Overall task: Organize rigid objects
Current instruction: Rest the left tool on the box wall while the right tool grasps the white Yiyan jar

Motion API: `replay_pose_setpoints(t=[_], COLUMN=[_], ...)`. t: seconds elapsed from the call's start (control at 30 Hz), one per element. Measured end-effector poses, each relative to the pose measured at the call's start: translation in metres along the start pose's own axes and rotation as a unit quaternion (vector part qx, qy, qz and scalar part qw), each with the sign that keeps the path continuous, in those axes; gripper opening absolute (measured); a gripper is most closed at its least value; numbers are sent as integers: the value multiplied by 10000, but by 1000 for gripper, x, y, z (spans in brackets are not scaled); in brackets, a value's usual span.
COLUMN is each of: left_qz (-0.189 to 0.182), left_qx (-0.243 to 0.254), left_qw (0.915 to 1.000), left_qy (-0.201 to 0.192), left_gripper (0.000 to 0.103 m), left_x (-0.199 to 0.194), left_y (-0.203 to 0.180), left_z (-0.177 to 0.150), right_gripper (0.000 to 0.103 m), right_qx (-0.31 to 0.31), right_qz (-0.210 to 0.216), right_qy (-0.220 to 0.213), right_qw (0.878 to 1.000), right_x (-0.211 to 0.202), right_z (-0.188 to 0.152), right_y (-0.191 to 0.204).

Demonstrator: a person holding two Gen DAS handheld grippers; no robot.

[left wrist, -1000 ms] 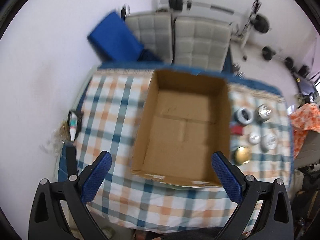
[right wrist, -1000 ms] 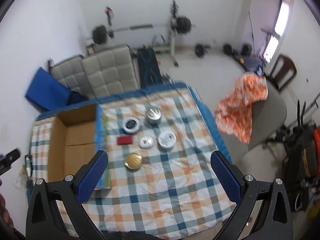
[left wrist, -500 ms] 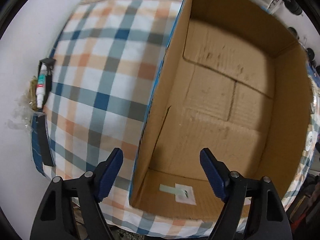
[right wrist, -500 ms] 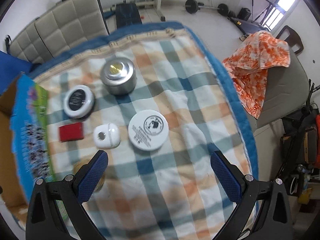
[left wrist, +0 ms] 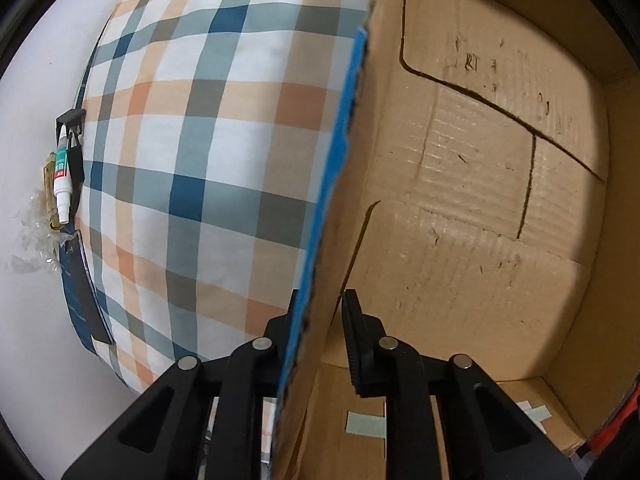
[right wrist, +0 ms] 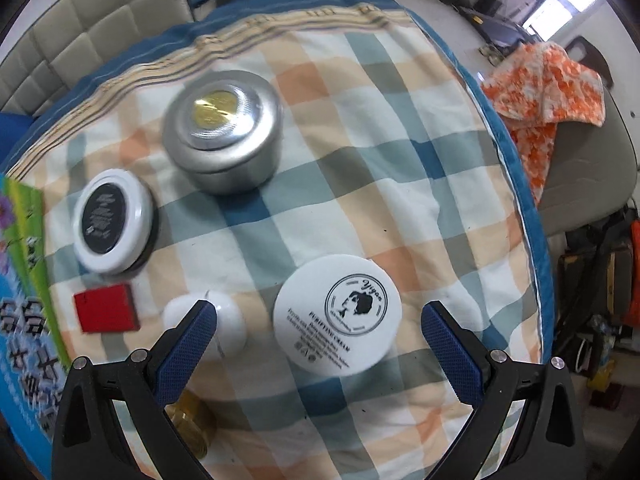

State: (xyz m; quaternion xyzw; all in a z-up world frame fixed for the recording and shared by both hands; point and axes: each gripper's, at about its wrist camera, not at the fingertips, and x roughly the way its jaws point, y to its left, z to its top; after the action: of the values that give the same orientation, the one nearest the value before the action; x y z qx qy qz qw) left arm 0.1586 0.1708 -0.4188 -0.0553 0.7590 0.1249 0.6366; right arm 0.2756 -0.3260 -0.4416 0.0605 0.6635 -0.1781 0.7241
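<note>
2 claws work at once. The left claw (left wrist: 320,320) is closing on the cardboard box (left wrist: 480,200) wall, which stands between its jaws, steadying it. The right claw (right wrist: 318,320) hangs wide open, empty, straddling the white cream jar (right wrist: 337,320), likely the first pick; lowering and closing comes next. Beside its left finger sit a small white case (right wrist: 232,324), red box (right wrist: 106,308) and gold tin (right wrist: 192,424), crowding that side of the table (right wrist: 420,160).

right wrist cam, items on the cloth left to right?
red block → black-topped tin → small white case → silver tin → white cream jar. The gold lid is mostly hidden behind the gripper finger, so it is skipped.
</note>
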Motion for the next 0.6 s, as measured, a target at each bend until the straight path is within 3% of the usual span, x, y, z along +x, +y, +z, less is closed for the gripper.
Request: replay_pose_setpoints(t=[0.07,0.17,0.3,0.5,0.6], left_qz=[29,36,87,87,123], left_qx=[6,10,76,164,261], left_qw=[10000,10000,9998,9997,9994], left_qy=[-18,-57,-134,-183,-196], left_gripper=[16,15,15,15,14], left_x=[2,4,5,6,2], left_y=[-1,-6,-10,-10,-10], left_z=[-3,-3,-5,-8,-2], right_gripper=[96,71,71,71,71], right_qx=[162,453,764,293,177], right_qz=[-100,-76,231,476,451], right_qy=[121,411,595,1085,1054], right_qw=[9997,9981,9950,9925,9932], right_x=[8,26,30,26,28], right_z=[2,5,3,-34,-45], right_y=[-3,-11,-22,-10,-4])
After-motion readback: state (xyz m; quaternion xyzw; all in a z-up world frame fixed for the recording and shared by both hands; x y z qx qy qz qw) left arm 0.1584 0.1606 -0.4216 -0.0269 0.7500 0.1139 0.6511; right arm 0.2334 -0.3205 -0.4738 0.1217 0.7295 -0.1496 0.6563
